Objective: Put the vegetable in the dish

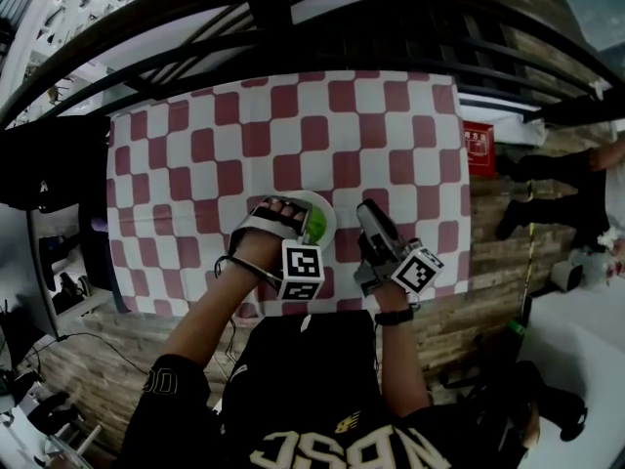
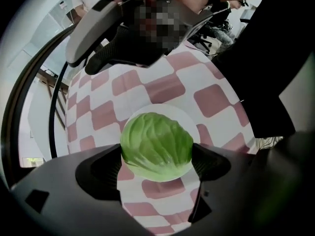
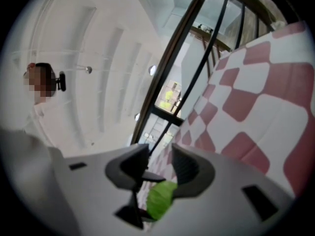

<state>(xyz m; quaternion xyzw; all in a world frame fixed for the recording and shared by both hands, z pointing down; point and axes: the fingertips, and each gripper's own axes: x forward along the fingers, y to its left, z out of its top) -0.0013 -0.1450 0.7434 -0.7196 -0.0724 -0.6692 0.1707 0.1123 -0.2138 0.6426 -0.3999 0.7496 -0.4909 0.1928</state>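
Observation:
A green cabbage (image 2: 156, 146) sits between the jaws of my left gripper (image 2: 156, 157), and both pads touch its sides. It hangs just over a white dish (image 2: 198, 120) on the checked cloth. In the head view the left gripper (image 1: 293, 215) is over the dish (image 1: 327, 206), and a strip of the cabbage (image 1: 315, 225) shows beside it. My right gripper (image 1: 368, 213) stands just right of the dish, its jaws a narrow gap apart with nothing between them. In the right gripper view (image 3: 160, 160) a bit of the cabbage (image 3: 160, 200) shows below the jaws.
A red-and-white checked cloth (image 1: 195, 145) covers the table. A black curved railing (image 1: 293, 27) runs along its far side. A red box (image 1: 479, 149) lies past the right edge, and a person's legs (image 1: 547, 169) are farther right on the wooden floor.

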